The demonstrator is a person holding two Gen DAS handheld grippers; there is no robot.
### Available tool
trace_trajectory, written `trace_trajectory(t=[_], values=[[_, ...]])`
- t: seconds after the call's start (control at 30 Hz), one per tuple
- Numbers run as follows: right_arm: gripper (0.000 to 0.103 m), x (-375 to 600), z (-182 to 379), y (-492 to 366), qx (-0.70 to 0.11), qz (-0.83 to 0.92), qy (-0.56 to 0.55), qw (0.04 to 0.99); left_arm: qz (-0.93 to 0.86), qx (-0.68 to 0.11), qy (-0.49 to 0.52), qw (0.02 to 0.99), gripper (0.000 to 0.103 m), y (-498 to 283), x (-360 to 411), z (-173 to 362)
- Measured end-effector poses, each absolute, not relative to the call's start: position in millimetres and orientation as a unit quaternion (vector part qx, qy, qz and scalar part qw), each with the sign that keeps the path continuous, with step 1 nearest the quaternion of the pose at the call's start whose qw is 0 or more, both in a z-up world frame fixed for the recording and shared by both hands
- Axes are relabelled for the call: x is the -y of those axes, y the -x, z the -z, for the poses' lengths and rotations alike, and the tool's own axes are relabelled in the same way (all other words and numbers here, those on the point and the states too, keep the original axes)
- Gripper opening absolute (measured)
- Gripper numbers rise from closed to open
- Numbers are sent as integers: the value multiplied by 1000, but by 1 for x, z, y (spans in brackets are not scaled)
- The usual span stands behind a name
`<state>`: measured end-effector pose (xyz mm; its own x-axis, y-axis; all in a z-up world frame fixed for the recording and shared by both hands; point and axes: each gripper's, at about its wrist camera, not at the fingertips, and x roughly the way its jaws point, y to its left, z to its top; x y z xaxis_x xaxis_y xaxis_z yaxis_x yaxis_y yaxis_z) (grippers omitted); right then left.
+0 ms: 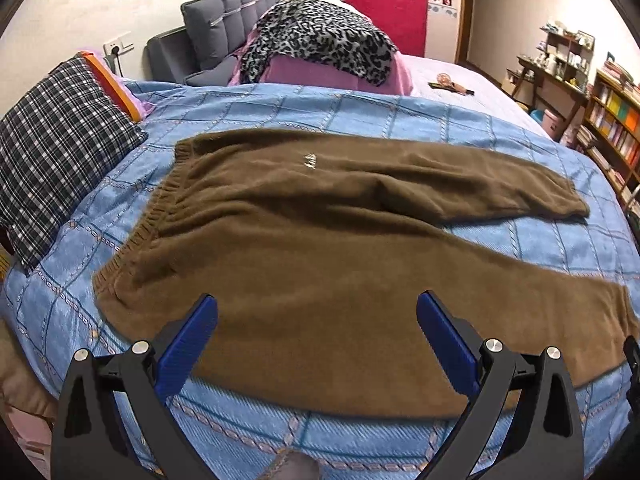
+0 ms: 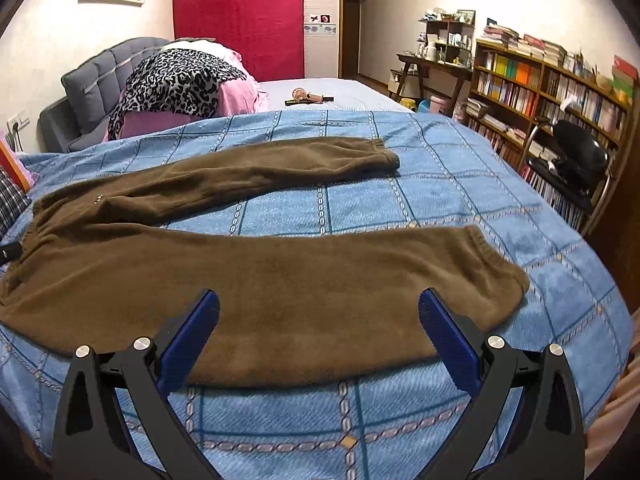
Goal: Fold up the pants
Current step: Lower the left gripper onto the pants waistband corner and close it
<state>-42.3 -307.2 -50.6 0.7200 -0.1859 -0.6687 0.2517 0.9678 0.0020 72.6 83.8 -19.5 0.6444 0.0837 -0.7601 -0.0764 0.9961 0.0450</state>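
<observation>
Basically at square one here; brown pants [image 1: 320, 240] spread flat on the blue bedspread [image 1: 280, 108], waistband toward the plaid pillow [image 1: 56, 148], legs splayed apart in a V, no fold anywhere yet; left hand-held gripper [image 1: 317, 320] released, wide apart, hanging over the near leg close to the hip; right hand-held gripper [image 2: 319, 320] also released, nothing in it, hovering over the same leg nearer the cuff; probably lining up to pinch that near edge and flip it onto the far leg; whole fold left to do.
</observation>
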Motion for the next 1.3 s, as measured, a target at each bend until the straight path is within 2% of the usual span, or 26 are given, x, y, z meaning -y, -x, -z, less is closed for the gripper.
trace_trajectory(t=[0.47, 0.93, 1.3], values=[[101, 333, 49, -24, -362, 129, -56, 922, -116, -413, -1, 903, 98, -151, -146, 21], [101, 330, 77, -87, -391, 126, -45, 911, -175, -426, 69, 885, 98, -253, -253, 37], [101, 341, 89, -134, -397, 137, -34, 907, -170, -434, 118, 877, 98, -340, -323, 75]])
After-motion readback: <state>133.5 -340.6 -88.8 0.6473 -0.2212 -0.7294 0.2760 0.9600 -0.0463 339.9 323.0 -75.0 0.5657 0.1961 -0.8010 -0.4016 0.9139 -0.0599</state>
